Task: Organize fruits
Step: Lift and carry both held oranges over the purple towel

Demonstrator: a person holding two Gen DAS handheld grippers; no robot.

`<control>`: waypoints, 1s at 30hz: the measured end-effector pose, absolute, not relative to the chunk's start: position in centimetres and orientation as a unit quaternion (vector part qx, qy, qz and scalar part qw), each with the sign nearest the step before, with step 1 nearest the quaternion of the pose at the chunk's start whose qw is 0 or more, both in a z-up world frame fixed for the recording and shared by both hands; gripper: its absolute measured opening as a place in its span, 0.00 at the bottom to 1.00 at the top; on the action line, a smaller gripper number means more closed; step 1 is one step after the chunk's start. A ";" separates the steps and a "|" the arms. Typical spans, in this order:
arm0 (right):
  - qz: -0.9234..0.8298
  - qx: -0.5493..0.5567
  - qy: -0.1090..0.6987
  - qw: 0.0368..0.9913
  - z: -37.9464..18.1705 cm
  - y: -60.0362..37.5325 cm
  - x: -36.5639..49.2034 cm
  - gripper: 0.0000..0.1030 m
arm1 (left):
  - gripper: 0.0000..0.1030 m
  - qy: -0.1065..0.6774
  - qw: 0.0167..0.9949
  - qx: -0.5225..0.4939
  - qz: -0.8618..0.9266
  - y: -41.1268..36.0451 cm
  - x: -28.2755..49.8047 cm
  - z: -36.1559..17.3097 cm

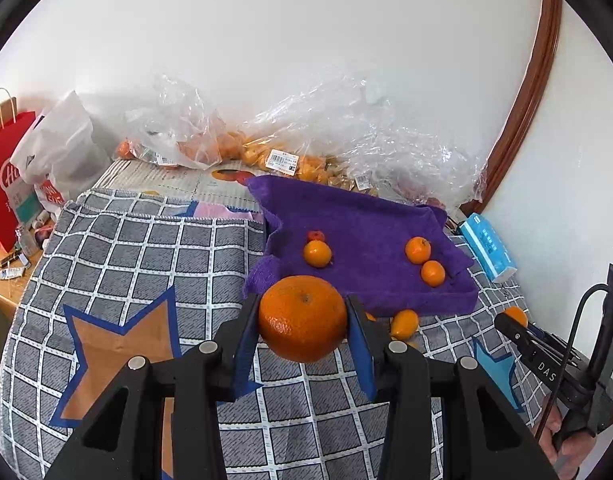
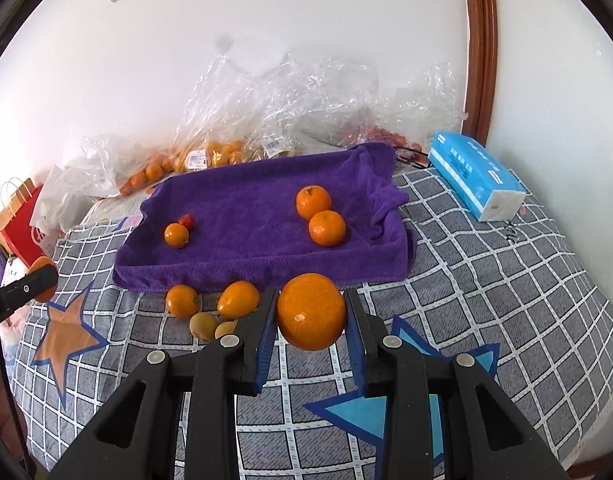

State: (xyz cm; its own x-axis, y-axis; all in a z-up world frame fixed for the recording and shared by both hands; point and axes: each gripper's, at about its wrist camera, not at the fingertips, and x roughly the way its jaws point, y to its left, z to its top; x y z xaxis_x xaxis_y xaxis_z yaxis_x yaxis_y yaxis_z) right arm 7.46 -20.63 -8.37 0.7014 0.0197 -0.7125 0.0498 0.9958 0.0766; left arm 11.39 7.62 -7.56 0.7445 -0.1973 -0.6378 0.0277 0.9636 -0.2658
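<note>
Left orange [image 1: 303, 318]: pinched between the blue pads of the left gripper [image 1: 304, 322], clear of the checked cloth [image 1: 146, 248], just in front of the tray's near edge.
Right orange [image 2: 311, 311]: clamped the same way in the right gripper [image 2: 311, 320], off the cloth, in front of the tray.
Left gripper: closed on its orange, pads pressing both sides.
Right gripper: closed on its orange; it also shows at the right edge of the left wrist view, with a hand [image 1: 562, 440] on its handle.
Tray [image 2: 266, 268]: lined with a purple towel, lying on the cloth behind both grippers.
In the tray: two oranges [image 2: 320, 216] touching at the right; one small orange [image 2: 176, 235] at the left with a small red fruit [image 2: 187, 220] just behind it.
Loose fruit [image 2: 210, 308]: two orange pieces and two yellowish ones on the cloth, against the tray's front edge, left of the right gripper.
Bags [image 2: 274, 112]: clear plastic, crumpled along the wall behind the tray, some holding oranges.
Tissue pack [image 2: 476, 174]: blue, right of the tray.
Red bag [image 1: 6, 184]: far left, off the cloth.
</note>
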 end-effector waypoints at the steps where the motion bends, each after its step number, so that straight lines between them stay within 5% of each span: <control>1: -0.009 0.044 0.385 0.922 -8.2 -20.7 7.5 0.31 | 0.38 0.352 0.926 -0.119 -0.061 7.5 11.5 -7.4; 30: -0.028 0.023 0.367 0.929 -7.7 -23.4 13.2 0.31 | 0.38 0.360 0.920 -0.134 -0.074 7.2 16.3 -8.0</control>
